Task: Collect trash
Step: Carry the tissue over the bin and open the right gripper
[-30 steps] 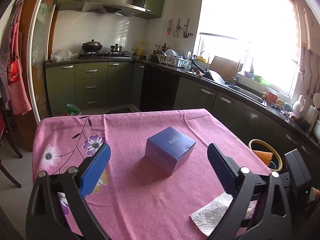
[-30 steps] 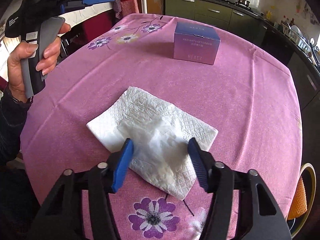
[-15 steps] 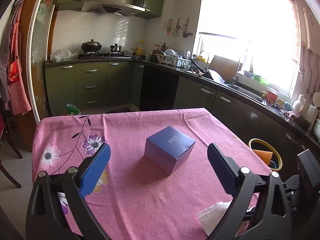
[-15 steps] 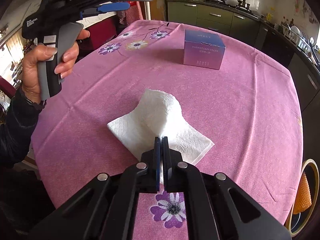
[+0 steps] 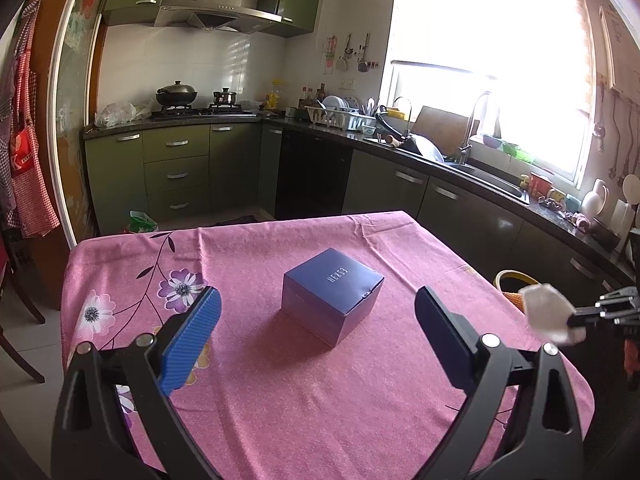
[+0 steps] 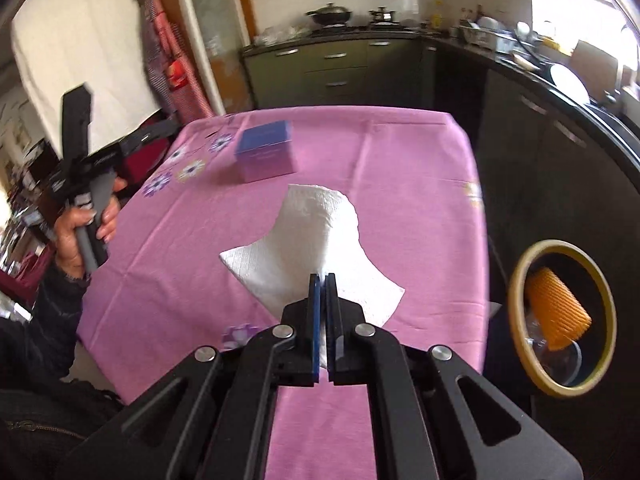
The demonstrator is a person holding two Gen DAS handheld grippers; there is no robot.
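My right gripper (image 6: 324, 280) is shut on a white paper napkin (image 6: 316, 232), which hangs lifted above the pink tablecloth (image 6: 420, 184). In the left wrist view the same napkin (image 5: 548, 312) shows at the right edge, pinched by the right gripper (image 5: 576, 320), close to the bin. A round yellow-rimmed bin (image 6: 560, 320) stands on the floor right of the table, with an orange mesh piece inside. My left gripper (image 5: 316, 320) is open above the table, with a purple box (image 5: 332, 292) on the cloth ahead of its fingers.
The purple box (image 6: 266, 152) sits mid-table. A hand (image 6: 80, 236) at the left holds the left gripper's handle. Green cabinets (image 5: 176, 172) and a dark counter with a sink (image 5: 480, 176) run behind and to the right of the table.
The right gripper closed on the flat napkin, then lifted it off the cloth and carried it right towards the bin. The left gripper stayed still and open.
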